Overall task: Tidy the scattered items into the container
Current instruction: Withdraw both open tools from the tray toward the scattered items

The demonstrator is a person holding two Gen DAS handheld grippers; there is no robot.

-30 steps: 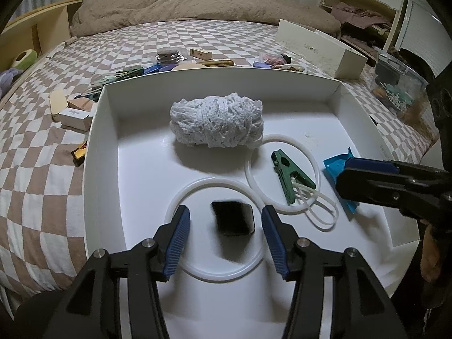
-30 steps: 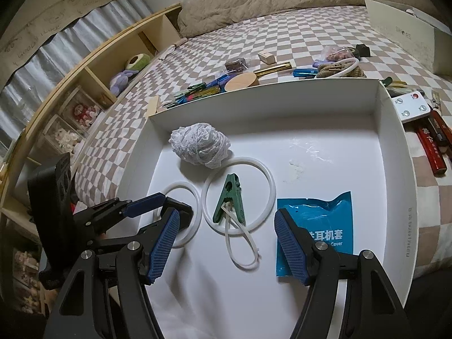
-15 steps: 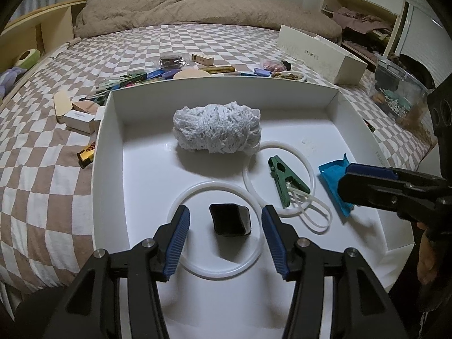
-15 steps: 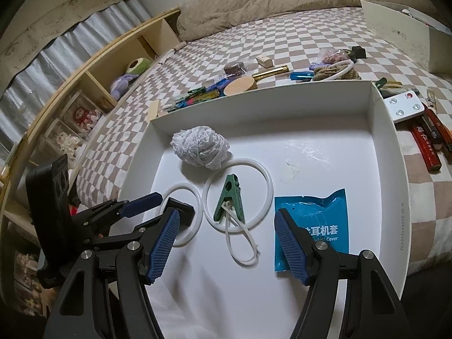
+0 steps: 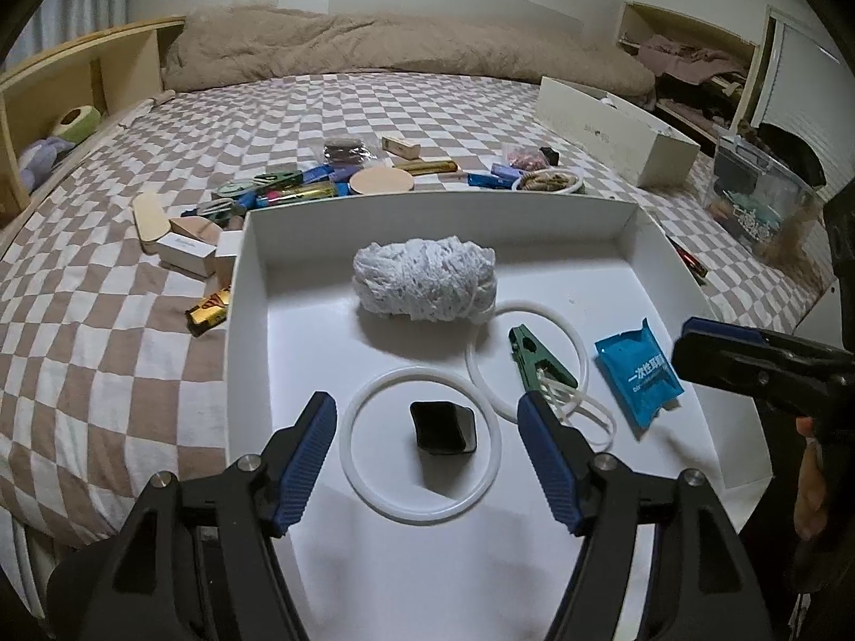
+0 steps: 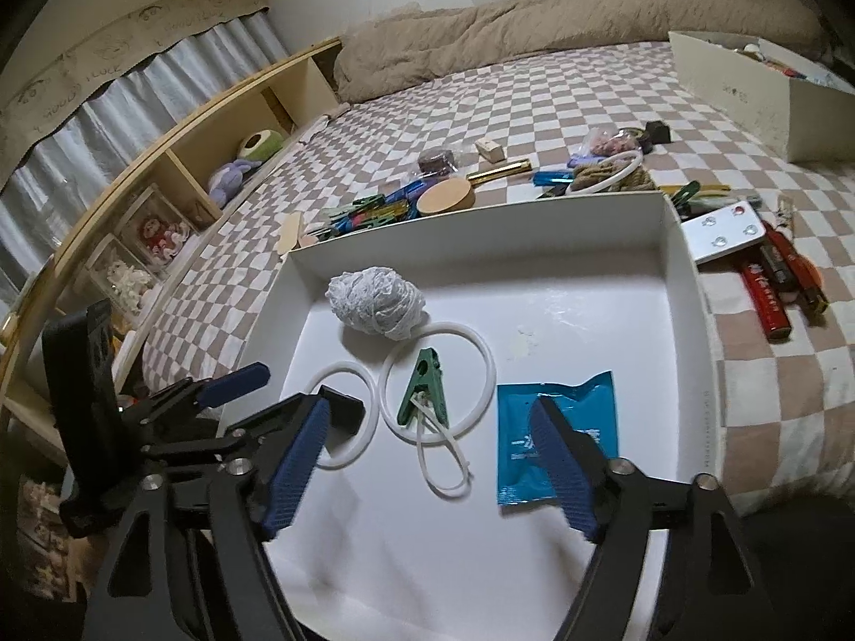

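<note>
Both grippers hang over the near edge of the white box (image 5: 238, 288) on the checked bed (image 5: 107, 347), each tilted down and forward into it.

The left gripper (image 5: 427, 459) has its jaws opening, with nothing pressed between them. Below their gap a small black square (image 5: 442, 426) lies flat on the box floor, inside a white ring (image 5: 352, 454). The pads stand clear of it on either side.

The right gripper (image 6: 430, 467) also has its jaws opening and empty. Its right pad hangs over the blue packet (image 6: 556, 411), which lies flat near the box's right wall, long axis running front to back.

Between the two, a green clip (image 5: 534, 360) lies inside a second ring (image 5: 580, 344), its narrow nose pointing to the far wall and a thin white loop (image 6: 443, 462) trailing from its near end. A white yarn ball (image 5: 425, 278) lies crosswise behind them. Loose items (image 5: 299, 189) sit scattered on the bed beyond the far wall, with more (image 6: 759, 272) at the right.
</note>
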